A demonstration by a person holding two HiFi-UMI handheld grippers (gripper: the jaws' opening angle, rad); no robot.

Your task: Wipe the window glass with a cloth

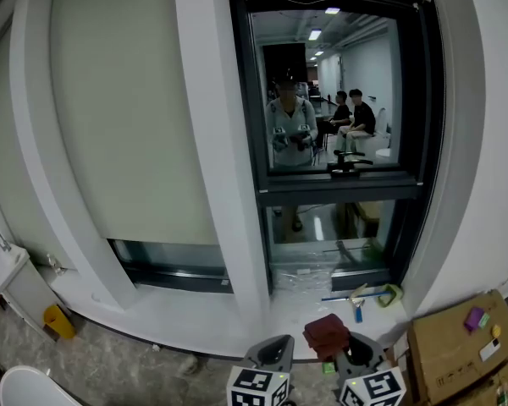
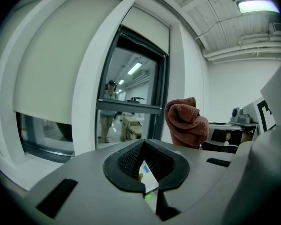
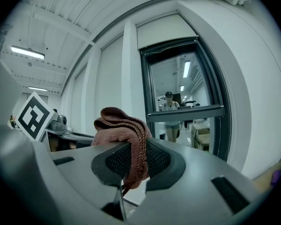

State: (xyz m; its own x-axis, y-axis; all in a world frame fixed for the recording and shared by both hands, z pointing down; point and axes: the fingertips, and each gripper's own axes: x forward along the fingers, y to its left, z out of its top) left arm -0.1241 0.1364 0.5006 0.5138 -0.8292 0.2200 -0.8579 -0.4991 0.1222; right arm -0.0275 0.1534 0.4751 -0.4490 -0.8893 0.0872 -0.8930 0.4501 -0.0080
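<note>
Cloth (image 1: 327,332), a reddish-brown wad, sits at the bottom centre of the head view. It is pinched between the pads of the right gripper (image 3: 133,161), with most of it bunched above the jaws. The left gripper (image 2: 143,165) has its jaws almost together, with nothing between them. The window glass (image 1: 334,91) stands well apart, in the upper middle. Only a narrow fold seems held, so hard pressure on the pane could drag the cloth free. So bunched, it may also let the hard jaw tips scrape the glass.
</note>
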